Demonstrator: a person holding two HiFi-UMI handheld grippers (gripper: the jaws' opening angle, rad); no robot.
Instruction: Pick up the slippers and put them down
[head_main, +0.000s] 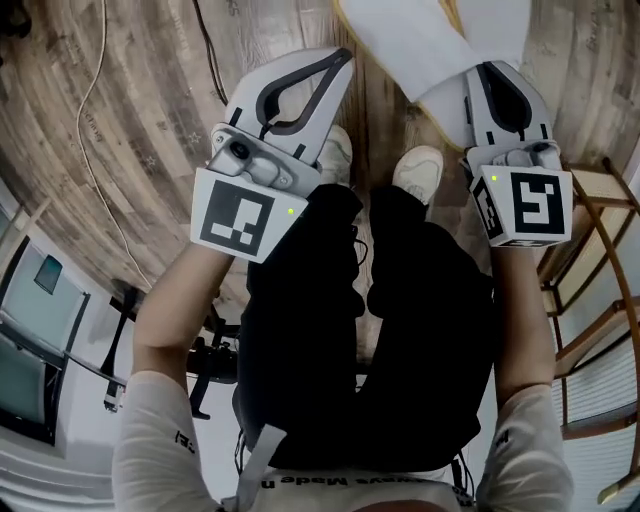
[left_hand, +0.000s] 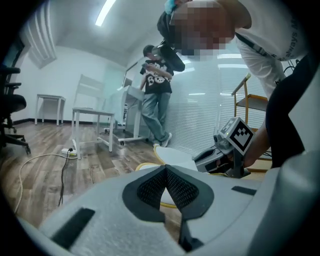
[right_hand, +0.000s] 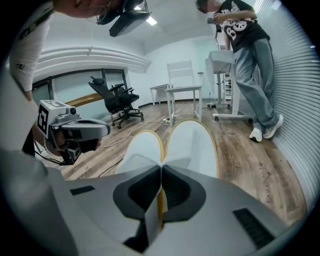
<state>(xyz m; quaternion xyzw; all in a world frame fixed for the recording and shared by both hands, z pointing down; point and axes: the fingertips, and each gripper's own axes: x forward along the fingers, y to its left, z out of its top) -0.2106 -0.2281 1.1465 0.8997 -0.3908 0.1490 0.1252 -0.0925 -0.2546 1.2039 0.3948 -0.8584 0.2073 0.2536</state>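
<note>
The right gripper (right_hand: 161, 167) is clamping shut on the slippers (right_hand: 192, 145). Its jaws are pinching the two yellow-trimmed edges together, so both slippers are hanging from this one grip. In its own view they are fanning out side by side straight ahead of the jaws, white faces towards the camera. In the head view they are reaching from the right gripper (head_main: 495, 80) up to the top of the frame, over the floor (head_main: 150, 120) and just beyond the person's shoes (head_main: 418, 170).

The left gripper (left_hand: 165, 169) is keeping its jaws together with nothing between them. It is sitting beside the right one and is taking no part in the hold. From there the slippers (left_hand: 172, 155) are showing past its tips, towards the right gripper.

Judging by this, the pick-up half is looking done, since both slippers are sitting in the grip. The put-down half is not yet done. Whether the far ends are touching the floor is not showing in any view. What is remaining, as it seems, is resting them on the boards and opening the right jaws.
</note>
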